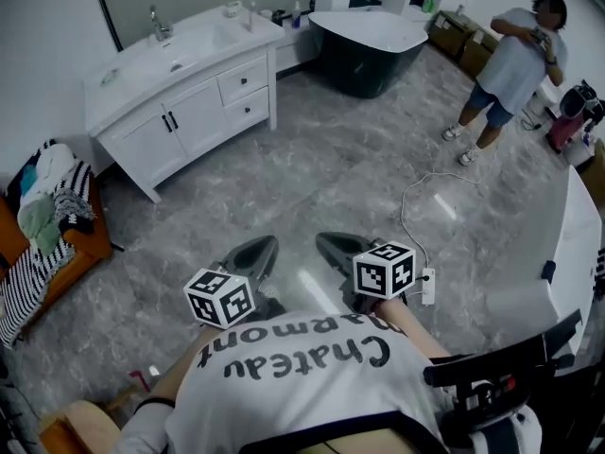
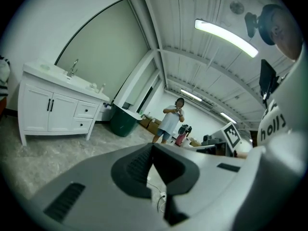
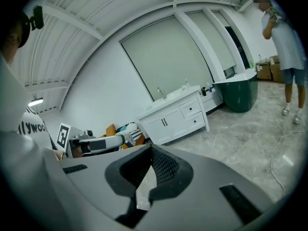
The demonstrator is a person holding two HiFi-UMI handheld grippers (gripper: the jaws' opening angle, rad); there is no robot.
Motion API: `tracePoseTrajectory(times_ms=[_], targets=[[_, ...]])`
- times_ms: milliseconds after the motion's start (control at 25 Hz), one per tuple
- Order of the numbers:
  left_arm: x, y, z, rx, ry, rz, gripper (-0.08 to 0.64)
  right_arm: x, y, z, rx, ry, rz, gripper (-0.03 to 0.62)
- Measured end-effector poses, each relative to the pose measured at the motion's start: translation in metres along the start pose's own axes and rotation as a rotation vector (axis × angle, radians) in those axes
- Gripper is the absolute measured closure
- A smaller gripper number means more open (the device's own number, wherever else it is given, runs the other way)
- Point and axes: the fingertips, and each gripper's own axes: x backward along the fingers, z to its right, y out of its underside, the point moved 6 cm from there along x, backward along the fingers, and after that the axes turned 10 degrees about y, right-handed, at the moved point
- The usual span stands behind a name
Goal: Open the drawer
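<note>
The white vanity cabinet [image 1: 180, 83] stands far off at the upper left against the wall, with two doors and two stacked drawers [image 1: 244, 81] with dark knobs at its right end; both drawers look closed. In the left gripper view the drawers [image 2: 86, 110] are small and far to the left. They show nearer the middle in the right gripper view, drawers [image 3: 191, 109]. My left gripper [image 1: 255, 252] and right gripper [image 1: 333, 247] are side by side in front of my chest, well short of the cabinet. Both are shut with nothing in them, tips meeting [image 2: 153, 147] [image 3: 150, 150].
A dark green bathtub [image 1: 369, 41] sits at the top centre. A person [image 1: 510, 64] stands at the top right. A white cable with a power strip [image 1: 427, 287] lies on the grey marble floor just right of my grippers. Laundry on an orange seat [image 1: 47, 216] is at left; a black chair [image 1: 501, 386] at lower right.
</note>
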Motion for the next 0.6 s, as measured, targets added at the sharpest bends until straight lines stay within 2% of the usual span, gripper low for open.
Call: tracePoseTrajectory(times_ms=[280, 600], targets=[[-0.007, -0.072, -0.082, -0.03, -0.006, 0.011, 0.551, -0.083, -0.068, -0.01, 0.032, -0.006, 0.028, 0.581], [-0.02, -0.109, -0.148, -0.035, 0.002, 0.004, 0.551, -0.152, -0.099, -0.01, 0.03, -0.015, 0.015, 0.581]])
